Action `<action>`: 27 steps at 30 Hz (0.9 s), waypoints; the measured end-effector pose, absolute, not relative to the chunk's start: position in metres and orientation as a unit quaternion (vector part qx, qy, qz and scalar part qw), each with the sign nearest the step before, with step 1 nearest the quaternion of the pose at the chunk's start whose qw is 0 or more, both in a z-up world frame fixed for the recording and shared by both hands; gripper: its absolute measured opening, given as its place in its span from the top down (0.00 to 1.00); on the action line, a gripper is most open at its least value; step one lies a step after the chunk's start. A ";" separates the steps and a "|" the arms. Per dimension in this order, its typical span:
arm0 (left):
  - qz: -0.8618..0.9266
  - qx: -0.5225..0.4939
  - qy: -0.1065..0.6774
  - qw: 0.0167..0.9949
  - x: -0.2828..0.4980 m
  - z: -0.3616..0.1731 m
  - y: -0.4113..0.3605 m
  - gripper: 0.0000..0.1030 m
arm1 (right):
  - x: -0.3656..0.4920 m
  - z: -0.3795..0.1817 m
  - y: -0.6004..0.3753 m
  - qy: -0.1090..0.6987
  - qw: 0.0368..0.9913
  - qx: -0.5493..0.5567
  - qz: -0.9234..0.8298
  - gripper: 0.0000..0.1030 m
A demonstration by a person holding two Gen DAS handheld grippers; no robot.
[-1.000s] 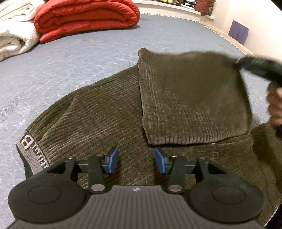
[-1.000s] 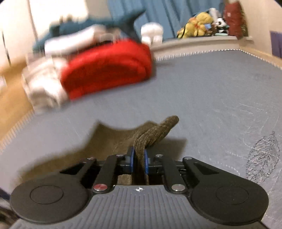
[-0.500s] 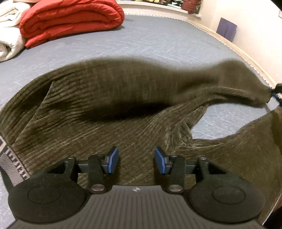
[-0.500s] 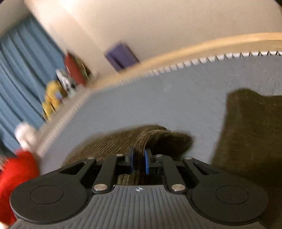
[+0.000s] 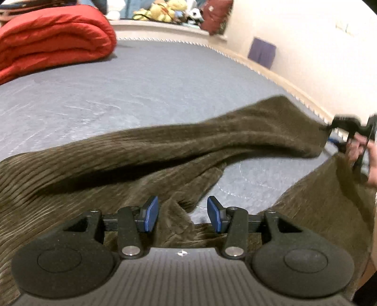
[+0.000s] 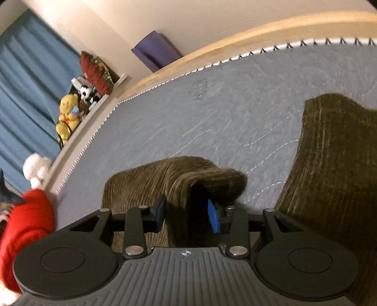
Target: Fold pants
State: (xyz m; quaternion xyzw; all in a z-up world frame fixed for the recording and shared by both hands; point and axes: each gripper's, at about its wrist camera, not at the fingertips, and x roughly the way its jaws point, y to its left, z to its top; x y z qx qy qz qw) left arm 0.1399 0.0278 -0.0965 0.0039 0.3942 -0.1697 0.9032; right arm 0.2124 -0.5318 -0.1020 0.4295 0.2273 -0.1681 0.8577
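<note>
Olive-brown corduroy pants (image 5: 99, 169) lie spread on the grey quilted bed (image 5: 141, 89). My left gripper (image 5: 183, 215) hovers open just above the crotch, with nothing between its blue pads. One leg (image 5: 235, 138) stretches out to the right, up to my right gripper (image 5: 346, 124), which a hand (image 5: 368, 162) holds. In the right wrist view the right gripper (image 6: 186, 215) has its jaws opening. That leg's hem (image 6: 188, 179) lies loose between them and drapes over the right finger. The other leg (image 6: 329, 169) lies flat at the right.
A folded red duvet (image 5: 47, 42) sits at the bed's far left. Stuffed toys (image 5: 165, 11) line a ledge beyond the bed. A wooden rim (image 6: 212, 56) and a wall with a purple patch (image 5: 261, 53) border the right side. Blue curtains (image 6: 23, 82) hang behind.
The right gripper carried the folded-over leg out to the right until it lay stretched, then parted its jaws from the hem. The left gripper shifted over the crotch and stayed open.
</note>
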 end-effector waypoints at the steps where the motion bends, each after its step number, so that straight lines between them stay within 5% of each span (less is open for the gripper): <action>1: -0.164 0.018 0.397 0.903 0.143 -0.101 0.022 0.51 | 0.213 -0.102 -0.535 0.224 0.853 0.444 -0.159 0.61; 3: -0.151 0.049 0.412 0.897 0.152 -0.113 0.014 0.73 | 0.215 -0.102 -0.541 0.213 0.846 0.472 -0.128 0.61; 5: -0.149 0.063 0.417 0.895 0.156 -0.116 0.016 0.78 | 0.217 -0.096 -0.544 0.203 0.845 0.482 -0.110 0.78; 7: -0.154 0.042 0.413 0.896 0.157 -0.107 0.025 0.80 | 0.221 -0.086 -0.546 0.189 0.851 0.479 -0.099 0.92; 12: -0.193 0.004 0.387 0.902 0.140 -0.076 0.054 0.81 | 0.204 0.003 -0.509 0.063 0.944 0.324 -0.016 0.93; 15: -0.231 0.039 0.422 0.876 0.133 -0.088 0.055 0.80 | 0.196 0.006 -0.501 0.071 0.958 0.271 -0.053 0.93; 19: -0.264 0.036 0.449 0.853 0.131 -0.098 0.057 0.76 | 0.210 -0.080 -0.543 0.369 0.831 0.295 -0.295 0.90; 21: -0.274 0.019 0.452 0.849 0.134 -0.094 0.061 0.63 | 0.193 -0.087 -0.559 0.351 0.809 0.360 -0.305 0.87; 23: -0.284 -0.010 0.443 0.851 0.136 -0.086 0.071 0.48 | 0.190 -0.061 -0.556 0.330 0.820 0.315 -0.345 0.73; 27: -0.271 -0.091 0.407 0.867 0.145 -0.069 0.106 0.47 | 0.177 -0.019 -0.552 0.224 0.863 0.279 -0.357 0.62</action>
